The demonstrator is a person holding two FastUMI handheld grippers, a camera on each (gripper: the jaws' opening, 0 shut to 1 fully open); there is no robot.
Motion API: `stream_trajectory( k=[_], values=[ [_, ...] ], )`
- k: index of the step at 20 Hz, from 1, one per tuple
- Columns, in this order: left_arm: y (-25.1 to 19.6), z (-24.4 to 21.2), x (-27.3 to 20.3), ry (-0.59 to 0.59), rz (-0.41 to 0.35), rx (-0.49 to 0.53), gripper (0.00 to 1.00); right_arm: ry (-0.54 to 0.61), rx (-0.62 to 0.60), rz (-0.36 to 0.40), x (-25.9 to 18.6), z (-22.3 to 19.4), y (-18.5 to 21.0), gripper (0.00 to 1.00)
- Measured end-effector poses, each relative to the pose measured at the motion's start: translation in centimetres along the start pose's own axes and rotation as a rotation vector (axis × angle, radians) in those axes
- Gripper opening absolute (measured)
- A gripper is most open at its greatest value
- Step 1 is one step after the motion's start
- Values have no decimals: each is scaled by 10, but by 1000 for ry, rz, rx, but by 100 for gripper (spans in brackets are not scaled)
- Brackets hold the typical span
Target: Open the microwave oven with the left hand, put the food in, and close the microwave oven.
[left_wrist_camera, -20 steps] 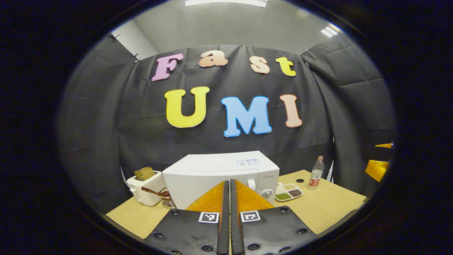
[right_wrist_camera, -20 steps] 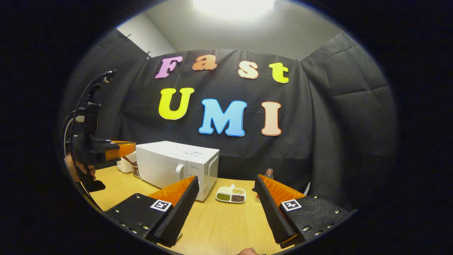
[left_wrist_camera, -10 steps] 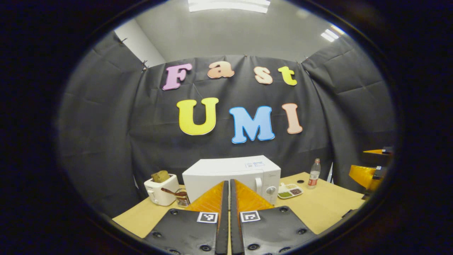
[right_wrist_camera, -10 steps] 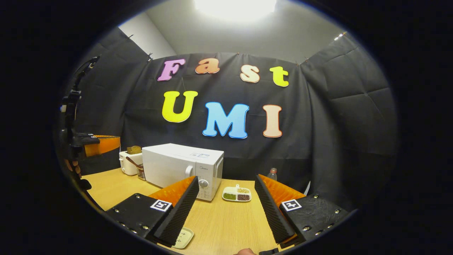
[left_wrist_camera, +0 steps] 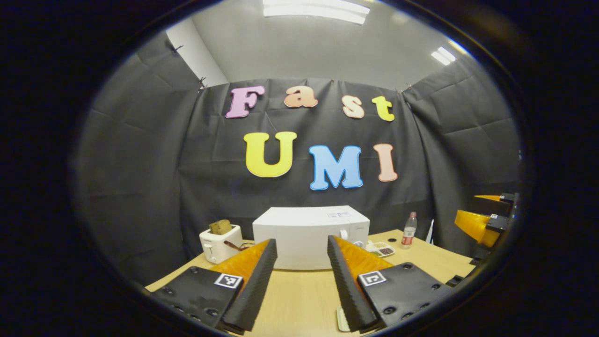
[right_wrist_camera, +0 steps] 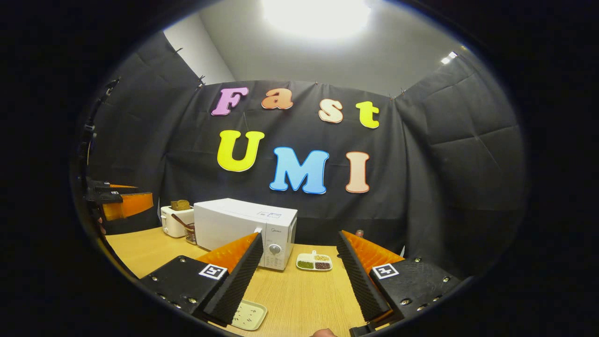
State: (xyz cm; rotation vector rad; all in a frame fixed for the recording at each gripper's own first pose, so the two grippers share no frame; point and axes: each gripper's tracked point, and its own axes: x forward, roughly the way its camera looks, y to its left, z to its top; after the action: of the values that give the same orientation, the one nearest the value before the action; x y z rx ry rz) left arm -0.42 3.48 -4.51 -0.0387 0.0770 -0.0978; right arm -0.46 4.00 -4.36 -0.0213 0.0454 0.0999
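While both grippers hover spread and empty, the left gripper [left_wrist_camera: 299,281] faces the closed microwave oven [left_wrist_camera: 311,236] at 12 o'clock on the tabletop [left_wrist_camera: 299,299]. Its long axis runs 9-to-3. From the right gripper [right_wrist_camera: 299,276], the food tray [right_wrist_camera: 314,261] lies at 12 o'clock.

Likely a cloth-walled recording booth: microwave [right_wrist_camera: 245,230], toaster [right_wrist_camera: 175,221] on table [right_wrist_camera: 299,295].

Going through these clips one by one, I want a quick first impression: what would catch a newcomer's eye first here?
The white microwave stands out, door shut, at the back of the wooden table against the black cloth wall. A toaster with bread sits to its left, a divided dish of food and a bottle to its right. Up close, the left hand-held gripper and right hand-held gripper are both open and empty.
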Motion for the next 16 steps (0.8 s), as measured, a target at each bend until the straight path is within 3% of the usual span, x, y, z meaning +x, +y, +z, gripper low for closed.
stream_trajectory(
  k=[5,16],
  values=[
    [13,5,-16,-21,25,8,96,-19,-1,7,-11,11,13,97],
    [33,10,-41,-26,43,39,97,-84,4,8,-27,39,24,96]
  ],
)
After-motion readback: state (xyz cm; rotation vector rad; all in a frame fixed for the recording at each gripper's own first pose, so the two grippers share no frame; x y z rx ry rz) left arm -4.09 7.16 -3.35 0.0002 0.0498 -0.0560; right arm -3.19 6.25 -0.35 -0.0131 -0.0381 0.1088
